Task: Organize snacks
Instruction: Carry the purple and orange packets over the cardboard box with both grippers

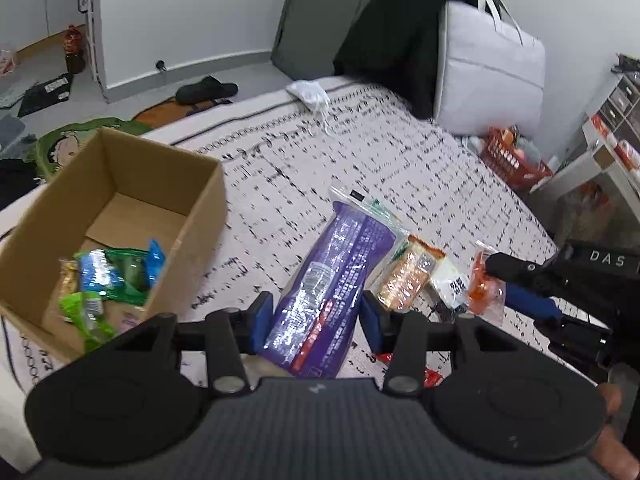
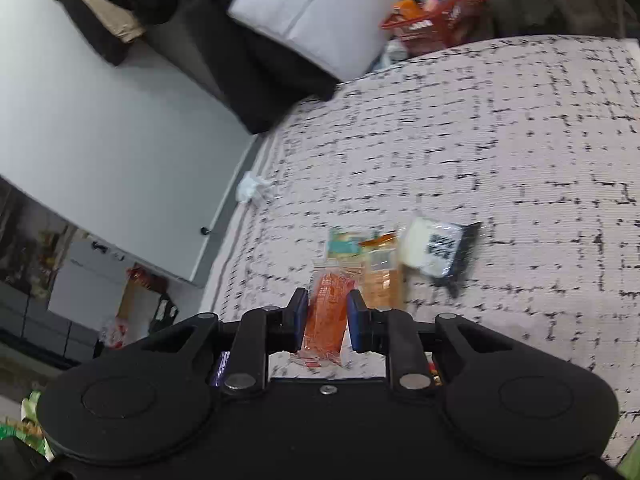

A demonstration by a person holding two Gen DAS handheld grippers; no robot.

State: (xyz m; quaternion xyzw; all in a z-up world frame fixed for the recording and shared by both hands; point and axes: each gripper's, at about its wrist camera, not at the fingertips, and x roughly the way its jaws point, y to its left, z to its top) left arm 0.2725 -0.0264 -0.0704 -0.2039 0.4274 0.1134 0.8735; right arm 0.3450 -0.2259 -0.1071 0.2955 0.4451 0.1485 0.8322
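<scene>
My left gripper point(image 1: 316, 316) is shut on a long purple snack packet point(image 1: 336, 280) and holds it above the patterned bed. An open cardboard box point(image 1: 120, 184) stands to its left with several green and blue snack packets point(image 1: 108, 276) inside. My right gripper point(image 2: 328, 320) is shut on an orange snack packet point(image 2: 326, 316), which also shows in the left wrist view point(image 1: 482, 288). An orange-gold biscuit packet point(image 2: 380, 276), a white packet point(image 2: 436, 250) and a pale green packet point(image 2: 344, 244) lie on the bed just ahead.
A white padded bag point(image 1: 488, 76) and black clothing point(image 1: 392, 28) sit at the bed's far end. A red basket point(image 1: 512, 156) stands beside the bed. A crumpled white bag point(image 1: 310, 94) lies at the far edge. Slippers point(image 1: 206, 90) lie on the floor.
</scene>
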